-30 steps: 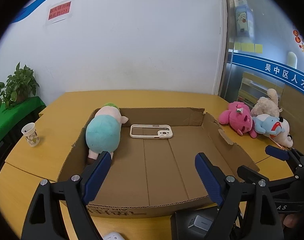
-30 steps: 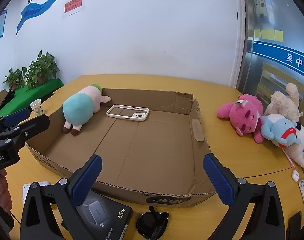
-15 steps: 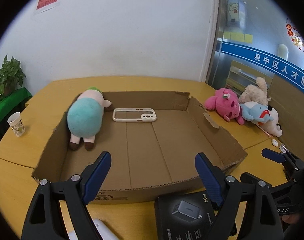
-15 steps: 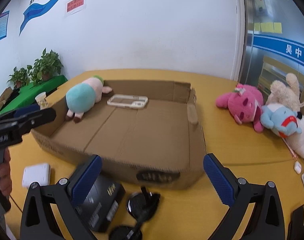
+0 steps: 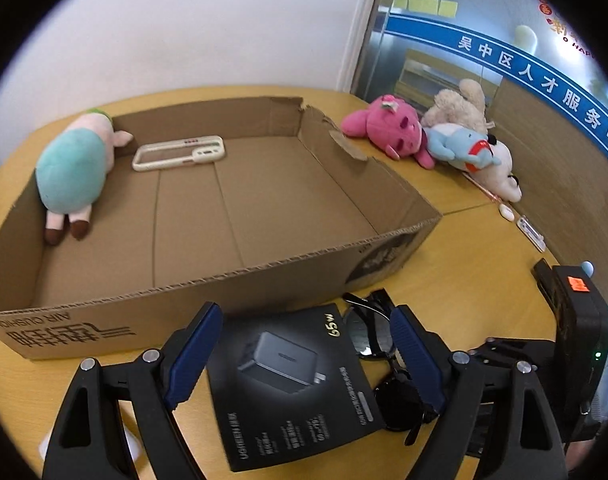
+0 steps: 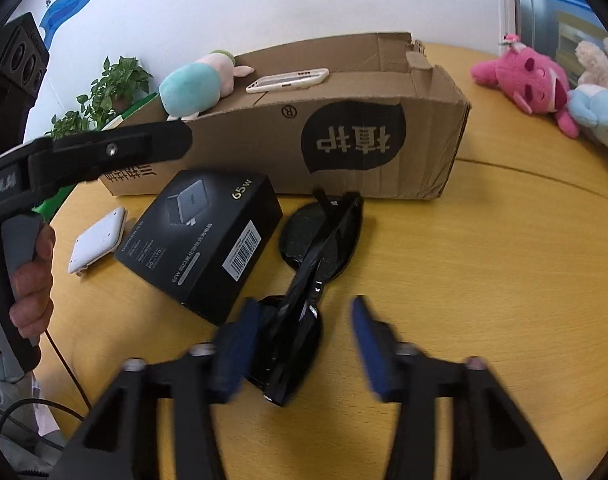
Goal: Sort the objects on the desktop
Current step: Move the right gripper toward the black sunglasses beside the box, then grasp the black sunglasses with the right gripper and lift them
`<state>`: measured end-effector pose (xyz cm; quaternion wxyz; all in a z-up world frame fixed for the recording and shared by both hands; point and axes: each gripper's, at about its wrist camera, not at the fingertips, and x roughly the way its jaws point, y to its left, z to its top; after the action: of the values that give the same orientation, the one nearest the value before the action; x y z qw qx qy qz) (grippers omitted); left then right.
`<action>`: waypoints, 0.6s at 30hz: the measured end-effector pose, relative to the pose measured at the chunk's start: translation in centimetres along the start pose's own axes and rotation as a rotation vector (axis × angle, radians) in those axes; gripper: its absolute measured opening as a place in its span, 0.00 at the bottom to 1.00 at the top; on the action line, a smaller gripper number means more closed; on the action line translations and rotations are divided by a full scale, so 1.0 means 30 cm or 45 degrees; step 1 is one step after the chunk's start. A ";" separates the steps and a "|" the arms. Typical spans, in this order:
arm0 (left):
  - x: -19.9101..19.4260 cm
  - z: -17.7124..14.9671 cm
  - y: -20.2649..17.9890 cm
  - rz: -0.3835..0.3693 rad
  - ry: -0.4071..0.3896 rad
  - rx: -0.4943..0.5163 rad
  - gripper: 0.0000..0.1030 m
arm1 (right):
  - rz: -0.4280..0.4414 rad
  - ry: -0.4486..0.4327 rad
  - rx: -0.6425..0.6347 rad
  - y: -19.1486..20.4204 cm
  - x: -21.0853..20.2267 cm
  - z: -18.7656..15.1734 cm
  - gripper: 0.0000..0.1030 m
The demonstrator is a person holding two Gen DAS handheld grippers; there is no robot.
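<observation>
Inside the cardboard box (image 5: 264,184) you have only the plush pig (image 5: 74,168) and phone case (image 5: 180,153). Charger box (image 6: 208,232), sunglasses (image 6: 311,256) and white pad (image 6: 98,240) wait outside; your right gripper (image 6: 304,340) and left gripper (image 5: 304,356) are both spread apart.

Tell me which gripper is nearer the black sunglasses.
Right. The right gripper is open with the near lens of the sunglasses between its fingers. The left gripper is open over the black charger box, with the sunglasses beside its right finger.
</observation>
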<state>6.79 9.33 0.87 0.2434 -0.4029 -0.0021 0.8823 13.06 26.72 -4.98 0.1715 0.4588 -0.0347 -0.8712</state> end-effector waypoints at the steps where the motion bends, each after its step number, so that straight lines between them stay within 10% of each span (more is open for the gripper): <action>1: 0.006 -0.002 -0.003 -0.016 0.009 -0.006 0.83 | 0.012 0.011 0.009 -0.007 0.008 -0.002 0.26; 18: 0.204 0.015 -0.236 -0.412 0.251 0.029 0.76 | -0.104 -0.050 0.193 -0.148 -0.061 -0.058 0.13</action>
<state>6.08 18.29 -1.75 0.3856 -0.4791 -0.0331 0.7878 14.25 31.66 -5.49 0.0999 0.4544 -0.0853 -0.8811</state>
